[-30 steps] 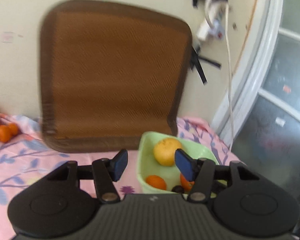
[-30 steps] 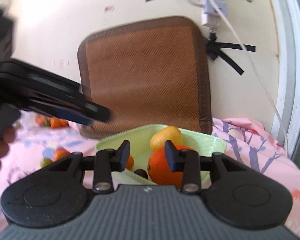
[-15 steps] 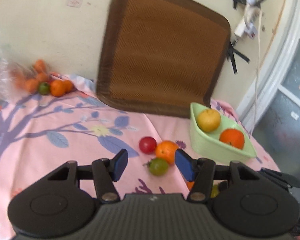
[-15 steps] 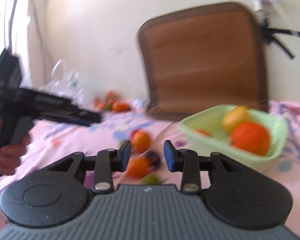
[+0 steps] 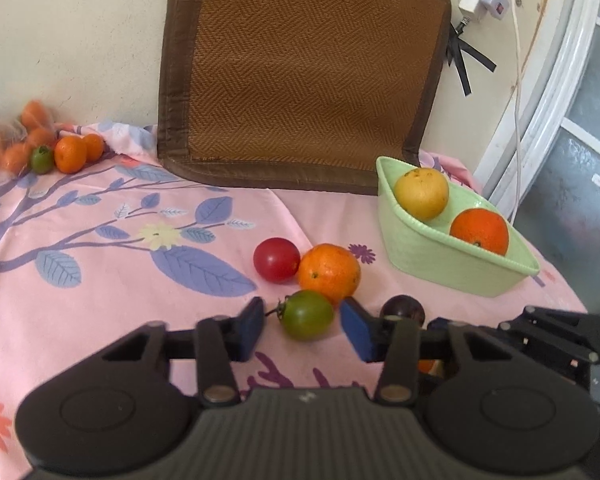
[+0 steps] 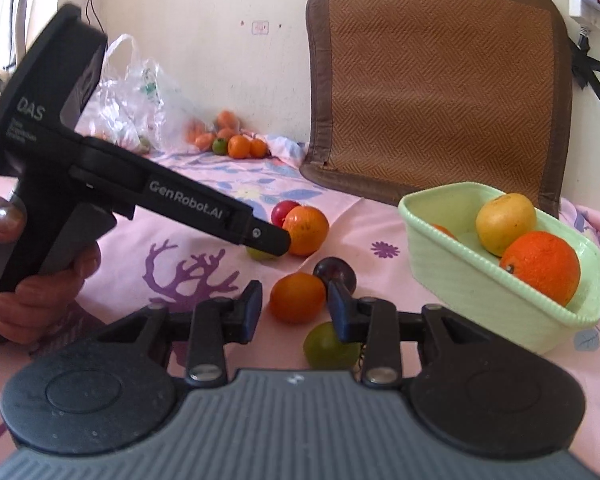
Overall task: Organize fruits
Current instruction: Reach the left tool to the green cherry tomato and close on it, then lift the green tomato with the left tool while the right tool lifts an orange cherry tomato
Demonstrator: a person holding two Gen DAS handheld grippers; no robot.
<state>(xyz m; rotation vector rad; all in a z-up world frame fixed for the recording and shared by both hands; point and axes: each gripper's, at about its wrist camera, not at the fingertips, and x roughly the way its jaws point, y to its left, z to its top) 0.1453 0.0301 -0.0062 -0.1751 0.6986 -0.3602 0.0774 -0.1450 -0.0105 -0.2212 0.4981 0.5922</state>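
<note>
A light green bowl (image 5: 428, 256) (image 6: 452, 276) holds a yellow fruit (image 5: 421, 193) (image 6: 505, 223) and a big orange (image 5: 479, 230) (image 6: 540, 267). On the pink cloth lie a red tomato (image 5: 276, 260), an orange (image 5: 329, 274) (image 6: 305, 230), a green tomato (image 5: 307, 314), a dark plum (image 5: 403, 309) (image 6: 335, 273), a small orange (image 6: 297, 298) and a green fruit (image 6: 327, 347). My left gripper (image 5: 302, 330) is open with the green tomato between its fingers. My right gripper (image 6: 295, 312) is open around the small orange.
A brown woven mat (image 5: 300, 68) leans on the wall. A pile of small oranges (image 5: 70, 154) (image 6: 240, 146) and a plastic bag (image 6: 136, 96) lie at the back left. A white cable (image 5: 518, 80) hangs at the right. The left gripper's body (image 6: 140, 196) crosses the right wrist view.
Both grippers have pulled back from the bowl and swung left and down to the loose fruit on the cloth. Both stayed open.
</note>
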